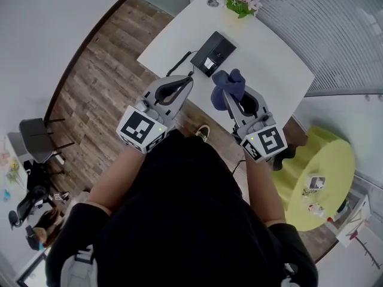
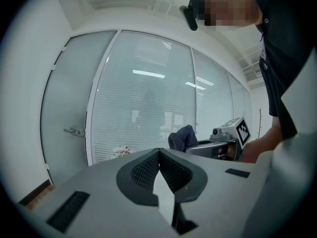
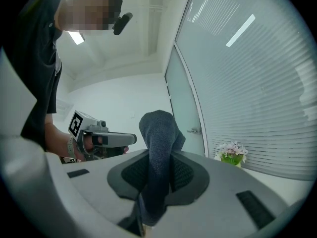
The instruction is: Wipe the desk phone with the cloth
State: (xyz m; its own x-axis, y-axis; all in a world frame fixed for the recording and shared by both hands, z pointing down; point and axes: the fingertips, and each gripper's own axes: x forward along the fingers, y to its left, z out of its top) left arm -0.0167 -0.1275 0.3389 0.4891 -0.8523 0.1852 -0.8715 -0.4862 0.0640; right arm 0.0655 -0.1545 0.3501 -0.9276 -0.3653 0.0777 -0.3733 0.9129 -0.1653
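A black desk phone (image 1: 212, 53) with a white label lies on the white table (image 1: 263, 58), its cord trailing off the near edge. My right gripper (image 1: 222, 98) is shut on a dark blue cloth (image 1: 228, 85), held in the air short of the table's near edge; the cloth (image 3: 159, 143) rises from between the jaws in the right gripper view. My left gripper (image 1: 190, 79) is shut with nothing in it, level with the right one and to its left. Each gripper view looks upward and shows the other gripper, not the phone.
A pot of pink flowers (image 1: 242, 0) stands at the table's far end. A glass wall with blinds (image 1: 323, 23) runs behind it. A yellow-green round table (image 1: 320, 181) with small items is at the right. Black chairs (image 1: 36, 142) stand on the wood floor at left.
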